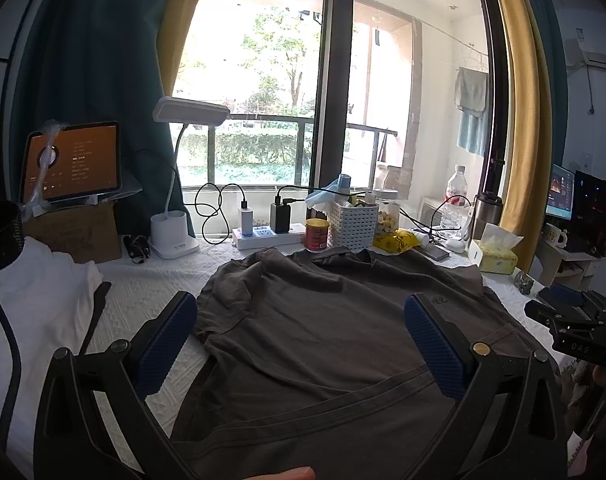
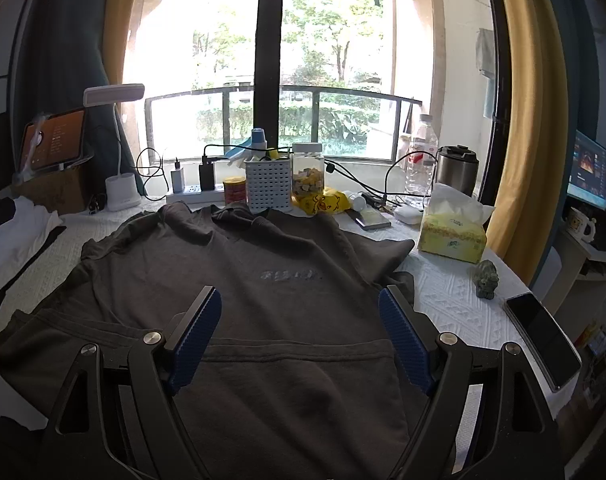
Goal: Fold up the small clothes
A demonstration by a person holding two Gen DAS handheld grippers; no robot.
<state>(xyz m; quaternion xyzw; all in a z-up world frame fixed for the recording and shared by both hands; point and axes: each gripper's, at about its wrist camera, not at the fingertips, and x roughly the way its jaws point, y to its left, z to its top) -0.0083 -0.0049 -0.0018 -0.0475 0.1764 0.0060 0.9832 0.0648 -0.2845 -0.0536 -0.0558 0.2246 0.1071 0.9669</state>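
The dark grey short-sleeved cotton T-shirt lies spread, not yet folded, across the middle of the white textured table, its far end reaching the clutter along the far edge. Near the near edge, one part of the fabric overlaps another in a loose fold.

The left tongs are released, jaws wide apart above the shirt's left half, holding nothing. The right tongs are likewise released above the shirt's near middle.

Probable faults from this state:
- A fold swept toward the far edge may catch the white perforated plastic basket or the red-and-yellow tin, both touching or just beside the shirt.
- Dragging fabric toward the right edge may push the black smartphone, which lies close to that edge.
- Closing on one layer only would leave the overlapped part bunched.
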